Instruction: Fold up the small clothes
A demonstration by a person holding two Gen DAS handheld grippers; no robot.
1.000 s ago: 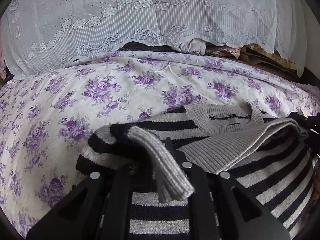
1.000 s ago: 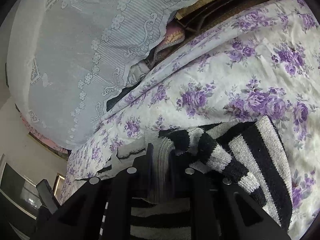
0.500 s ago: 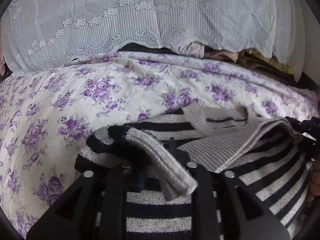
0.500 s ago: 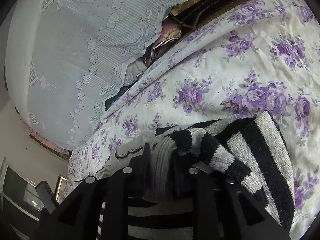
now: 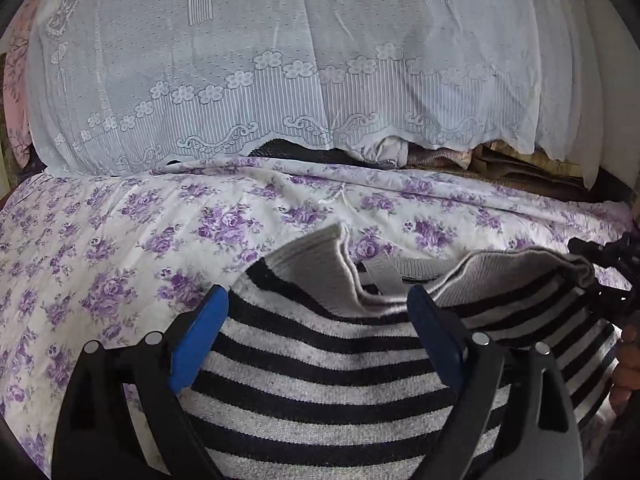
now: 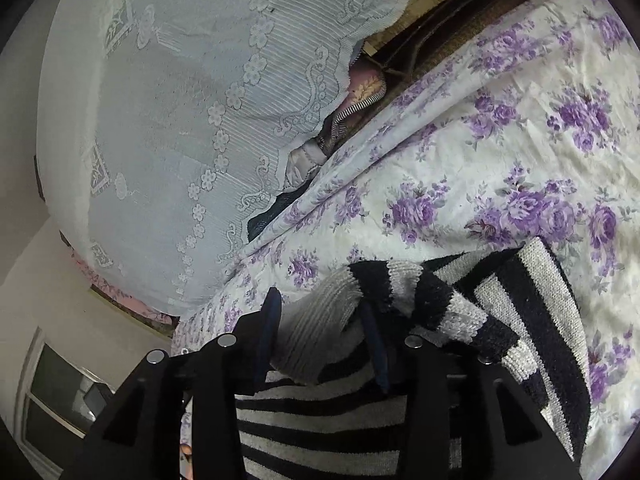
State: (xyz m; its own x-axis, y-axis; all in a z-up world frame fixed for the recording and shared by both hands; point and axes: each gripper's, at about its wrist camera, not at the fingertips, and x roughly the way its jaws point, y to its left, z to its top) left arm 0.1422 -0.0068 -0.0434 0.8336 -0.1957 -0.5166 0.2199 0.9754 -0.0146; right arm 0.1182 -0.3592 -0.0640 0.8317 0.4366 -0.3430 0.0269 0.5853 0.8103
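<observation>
Since a second ago both sets of jaws have been opening: the left gripper (image 5: pixel 316 312) then pinched the grey ribbed cuff of a sleeve, which now lies released on the garment, and its blue pads (image 5: pixel 200 336) stand wide apart with nothing pressed between them. Largest in view is the bed (image 5: pixel 120 240), covered in a white sheet with purple roses, with a white lace cloth (image 5: pixel 320 60) draped over a pile along its far edge. On the sheet lies the striped sweater (image 5: pixel 320 380), black and grey, its body spread flat under both tools and its grey neckband (image 5: pixel 400 272) toward the lace. The right gripper (image 6: pixel 324 332) has its jaws partly open around the other sleeve's cuff (image 6: pixel 316 328); the cuff sits between the pads, which appear to have let go of it. That striped sleeve (image 6: pixel 440 304) is folded over the sweater's body
</observation>
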